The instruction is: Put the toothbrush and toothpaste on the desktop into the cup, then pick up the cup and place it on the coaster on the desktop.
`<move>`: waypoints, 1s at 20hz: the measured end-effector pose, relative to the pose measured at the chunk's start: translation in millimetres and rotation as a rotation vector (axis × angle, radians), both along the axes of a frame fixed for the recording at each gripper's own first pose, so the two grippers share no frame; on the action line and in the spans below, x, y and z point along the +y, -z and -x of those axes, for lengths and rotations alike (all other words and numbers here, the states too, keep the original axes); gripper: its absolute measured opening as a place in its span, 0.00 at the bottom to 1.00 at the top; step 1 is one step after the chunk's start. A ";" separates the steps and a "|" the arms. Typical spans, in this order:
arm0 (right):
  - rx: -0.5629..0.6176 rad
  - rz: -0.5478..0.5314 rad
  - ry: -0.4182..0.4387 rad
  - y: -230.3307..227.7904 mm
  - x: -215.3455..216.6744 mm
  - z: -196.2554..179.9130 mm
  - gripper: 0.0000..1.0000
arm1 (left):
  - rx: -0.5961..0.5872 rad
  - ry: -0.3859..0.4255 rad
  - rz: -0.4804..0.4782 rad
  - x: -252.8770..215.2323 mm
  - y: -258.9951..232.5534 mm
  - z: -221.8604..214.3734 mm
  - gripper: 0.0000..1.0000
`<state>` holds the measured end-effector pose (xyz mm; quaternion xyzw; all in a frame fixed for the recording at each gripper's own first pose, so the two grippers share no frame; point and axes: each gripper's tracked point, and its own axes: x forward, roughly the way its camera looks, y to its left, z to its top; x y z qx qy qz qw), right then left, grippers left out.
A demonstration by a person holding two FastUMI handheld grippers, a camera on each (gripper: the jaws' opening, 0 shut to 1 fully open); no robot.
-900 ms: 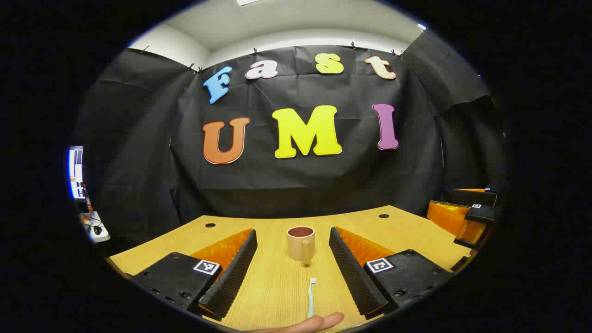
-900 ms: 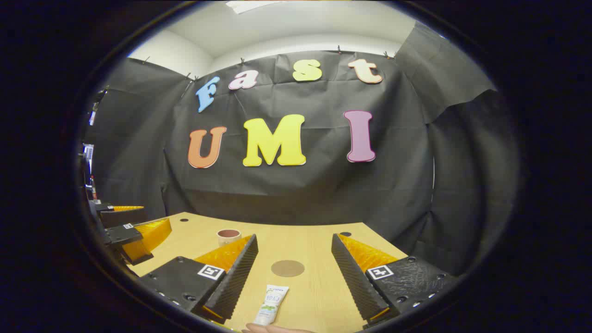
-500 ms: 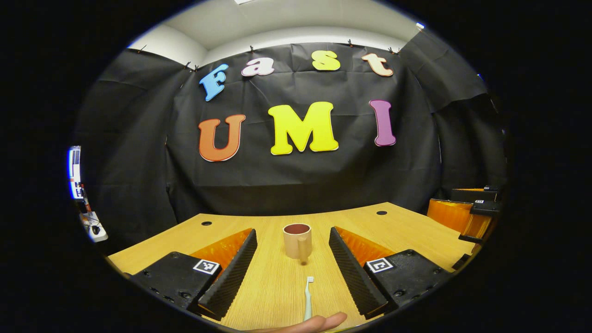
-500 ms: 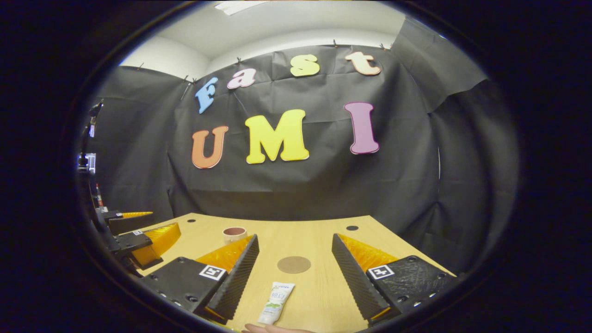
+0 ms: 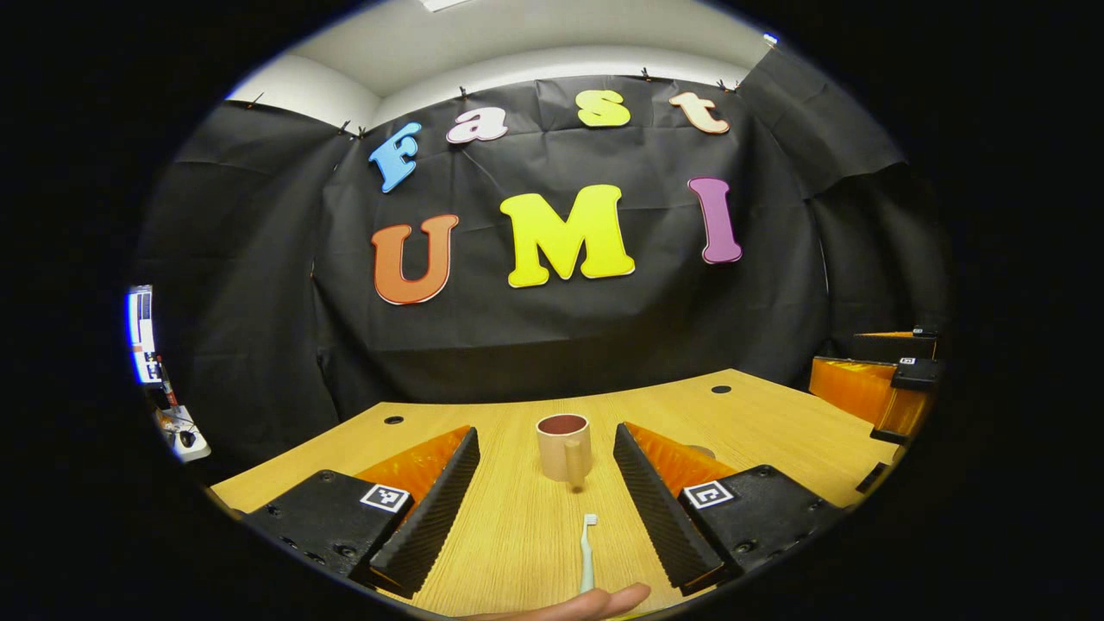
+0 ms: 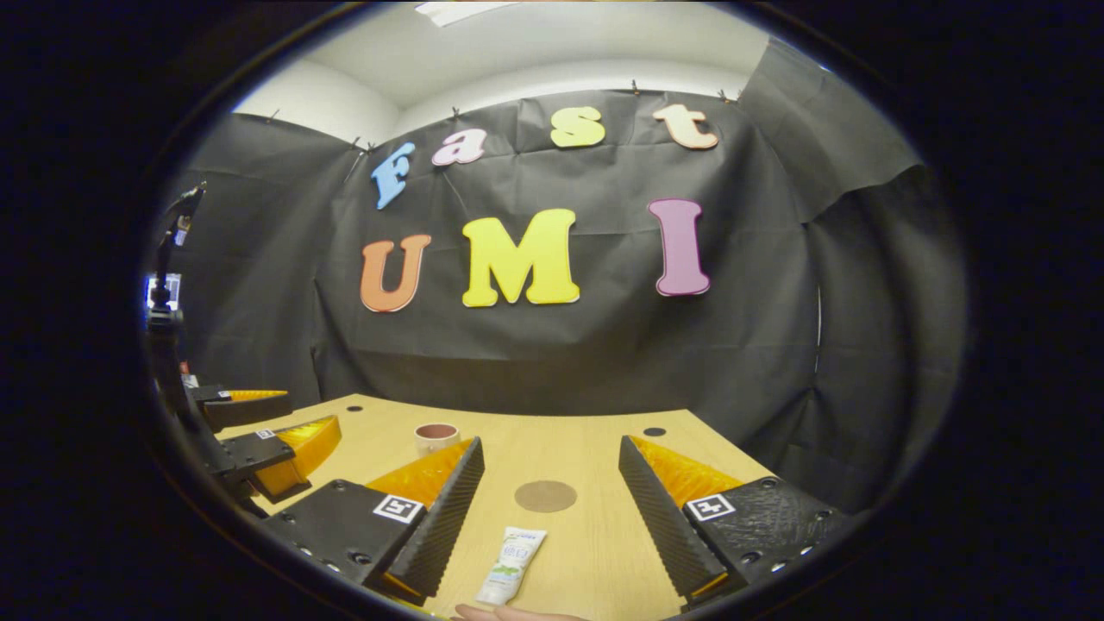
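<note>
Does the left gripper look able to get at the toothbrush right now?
Probably yes. The left gripper has its jaws open, and the toothbrush lies flat on the desktop between them, apart from the cup beyond, with nothing in the way.

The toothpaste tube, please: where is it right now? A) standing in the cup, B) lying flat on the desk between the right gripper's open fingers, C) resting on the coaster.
B: the toothpaste tube lies flat on the desk, short of the coaster, with the right gripper open around it.
</note>
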<state>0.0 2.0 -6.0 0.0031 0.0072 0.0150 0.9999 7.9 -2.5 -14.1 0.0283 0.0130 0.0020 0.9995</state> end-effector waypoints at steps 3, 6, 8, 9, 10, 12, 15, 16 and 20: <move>0.005 0.006 0.015 5.0 -4.7 -2.2 0.96 | 0.023 0.015 0.002 -2.9 7.1 -3.5 0.99; 0.024 0.001 0.009 11.3 -3.9 -2.6 0.94 | 0.089 0.029 0.042 -3.5 27.1 -9.0 0.99; 0.028 0.014 0.023 14.1 -8.5 -4.6 0.94 | 0.161 0.029 0.068 -2.6 48.2 -14.9 0.99; 0.030 0.018 0.028 17.3 -10.1 -4.3 0.95 | 0.206 0.037 0.084 -5.1 60.1 -17.5 1.00; 0.035 0.016 0.029 18.4 -10.9 -5.1 0.96 | 0.253 0.043 0.095 -8.1 71.7 -18.8 0.99; 0.051 0.009 0.026 22.8 -9.6 -7.6 0.95 | 0.352 0.025 0.103 -7.2 98.3 -20.6 1.00; 0.067 0.017 0.030 29.5 -10.4 -9.5 0.95 | 0.479 0.048 0.104 -20.1 130.5 -20.2 1.00; 0.070 0.020 0.031 30.4 -10.2 -9.7 0.95 | 0.511 0.052 0.112 -22.8 138.7 -20.7 1.00; 0.078 0.028 0.035 33.6 -11.6 -12.5 0.93 | 0.607 0.058 0.077 -26.3 167.8 -20.7 0.96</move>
